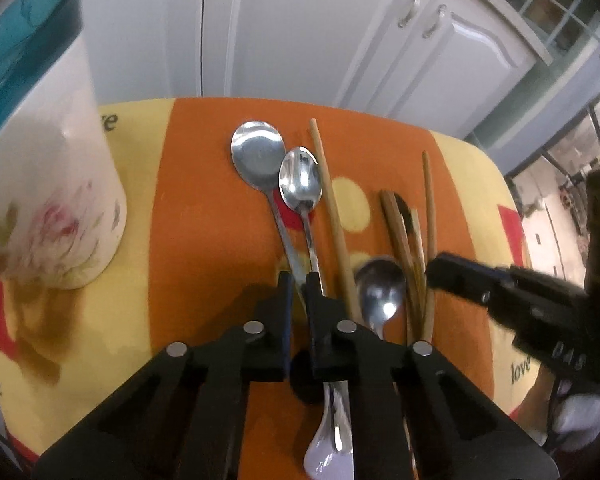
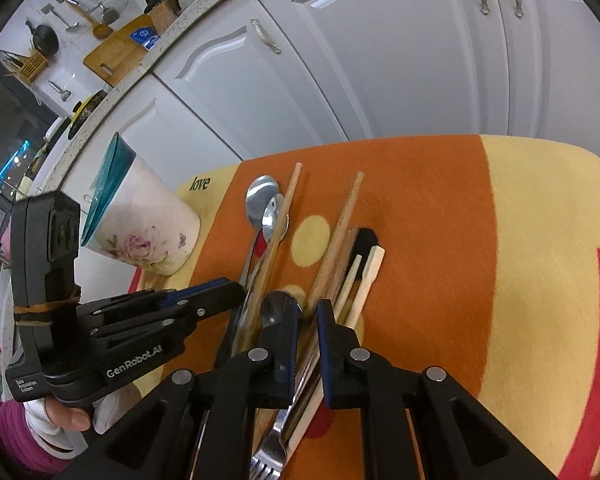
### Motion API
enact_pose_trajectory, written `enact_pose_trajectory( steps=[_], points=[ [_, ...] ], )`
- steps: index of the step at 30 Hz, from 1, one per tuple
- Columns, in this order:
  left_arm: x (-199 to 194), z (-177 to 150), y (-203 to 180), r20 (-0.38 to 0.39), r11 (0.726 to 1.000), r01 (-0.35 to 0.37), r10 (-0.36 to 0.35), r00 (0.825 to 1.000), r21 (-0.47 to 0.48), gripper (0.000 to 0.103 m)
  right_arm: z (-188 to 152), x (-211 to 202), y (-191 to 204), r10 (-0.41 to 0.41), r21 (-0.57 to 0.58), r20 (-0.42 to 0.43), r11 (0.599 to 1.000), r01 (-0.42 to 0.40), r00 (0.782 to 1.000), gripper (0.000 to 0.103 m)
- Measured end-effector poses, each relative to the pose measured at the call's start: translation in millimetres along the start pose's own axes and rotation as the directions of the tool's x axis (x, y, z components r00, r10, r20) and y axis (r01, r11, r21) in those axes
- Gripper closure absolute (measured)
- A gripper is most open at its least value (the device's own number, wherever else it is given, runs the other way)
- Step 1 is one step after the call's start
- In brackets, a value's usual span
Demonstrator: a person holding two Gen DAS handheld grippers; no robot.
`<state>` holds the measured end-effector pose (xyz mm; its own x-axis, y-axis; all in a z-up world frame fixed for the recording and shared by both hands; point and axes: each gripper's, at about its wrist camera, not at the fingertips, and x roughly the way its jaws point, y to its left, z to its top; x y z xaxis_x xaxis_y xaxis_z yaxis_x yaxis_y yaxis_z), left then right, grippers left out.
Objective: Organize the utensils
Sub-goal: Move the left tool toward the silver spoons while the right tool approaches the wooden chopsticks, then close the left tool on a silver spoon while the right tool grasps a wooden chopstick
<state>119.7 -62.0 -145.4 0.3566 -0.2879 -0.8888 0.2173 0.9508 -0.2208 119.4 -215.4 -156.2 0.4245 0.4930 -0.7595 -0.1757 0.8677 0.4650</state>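
Two steel spoons lie side by side on the orange cloth, bowls far from me. My left gripper is down over their handles with its jaws narrowly apart; a handle runs between them. A small spoon and wooden chopsticks lie to the right. My right gripper is narrowly open over the chopstick bundle, a fork below it. The floral cup with a teal inside stands at the left; it also shows in the right wrist view.
White cabinet doors stand behind the table's far edge. The cloth has yellow and red patches to the right. A kitchen counter with a wooden board is at the upper left in the right wrist view.
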Motion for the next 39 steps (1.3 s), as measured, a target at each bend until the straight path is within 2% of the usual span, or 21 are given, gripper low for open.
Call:
enact_pose_trajectory(
  steps=[5, 8, 11, 14, 16, 18, 20, 21, 24, 26, 27, 28, 32, 39],
  points=[
    [-5.9, -27.4, 17.8, -0.064, 1.000, -0.001, 0.000, 0.998, -0.010, 0.101, -6.4, -8.1, 3.4, -0.017, -0.017, -0.002, 1.000, 0.017, 1.000, 0.095],
    [-15.9, -39.9, 22.8, -0.062, 1.000, 0.000, -0.001, 0.998, -0.009, 0.102, -9.4, -9.9, 2.7, -0.017, -0.018, -0.007, 1.000, 0.017, 1.000, 0.095],
    [-24.3, -33.6, 22.0, -0.029, 1.000, 0.006, -0.007, 1.000, -0.029, 0.102, -9.5, -9.2, 1.5, -0.026, -0.015, -0.007, 1.000, 0.026, 1.000, 0.095],
    [-25.3, -17.4, 19.4, 0.005, 0.999, 0.000, 0.001, 1.000, -0.046, 0.094, -8.9, -9.5, 0.3, -0.043, 0.004, -0.008, 0.999, 0.043, 0.999, 0.095],
    [-21.1, -5.4, 18.2, 0.027, 0.998, 0.001, 0.001, 1.000, -0.070, 0.077, -8.7, -12.6, -1.3, -0.036, 0.027, -0.007, 0.999, 0.036, 0.999, 0.095],
    [-13.2, 5.2, 16.1, 0.035, 0.996, -0.009, 0.011, 0.999, -0.084, 0.074, -9.1, -16.5, -0.8, -0.037, 0.032, 0.006, 0.999, 0.037, 0.999, 0.090],
    [-0.8, 14.0, 10.5, 0.025, 0.996, -0.014, 0.016, 1.000, -0.083, 0.074, -8.6, -20.4, -1.4, -0.050, 0.031, 0.019, 0.998, 0.050, 0.999, 0.064],
    [5.3, 16.9, 8.4, 0.015, 0.997, -0.017, 0.018, 1.000, -0.079, 0.074, -8.8, -21.6, -1.5, -0.048, 0.033, 0.025, 0.998, 0.047, 0.999, 0.062],
    [19.4, 19.9, 7.0, -0.010, 0.997, -0.012, 0.011, 1.000, -0.075, 0.074, -6.9, -20.4, -1.5, -0.034, 0.032, 0.024, 0.999, 0.034, 0.999, 0.062],
    [20.9, 20.1, 2.9, -0.006, 0.998, -0.021, 0.021, 1.000, -0.056, 0.080, -5.3, -18.1, -1.8, -0.033, 0.039, 0.030, 0.999, 0.032, 0.999, 0.062],
    [21.5, 19.8, 1.4, -0.016, 0.999, -0.005, 0.005, 1.000, -0.044, 0.090, -5.0, -16.5, -2.9, -0.029, 0.051, 0.031, 0.998, 0.027, 0.999, 0.062],
    [22.0, 19.3, 0.6, -0.023, 0.999, 0.007, -0.008, 1.000, -0.043, 0.092, -4.4, -14.7, -4.6, -0.021, 0.065, 0.029, 0.998, 0.019, 0.999, 0.062],
    [11.8, 8.9, 4.6, -0.041, 0.999, 0.030, -0.031, 0.999, -0.036, 0.092, -5.8, -13.9, -3.4, -0.012, 0.067, 0.025, 0.998, 0.010, 1.000, 0.062],
    [-12.8, -38.9, 12.6, -0.095, 0.998, 0.064, -0.066, 0.993, -0.015, 0.093, -10.4, -14.7, 3.1, -0.004, 0.030, 0.007, 1.000, 0.004, 1.000, 0.062]
  ],
)
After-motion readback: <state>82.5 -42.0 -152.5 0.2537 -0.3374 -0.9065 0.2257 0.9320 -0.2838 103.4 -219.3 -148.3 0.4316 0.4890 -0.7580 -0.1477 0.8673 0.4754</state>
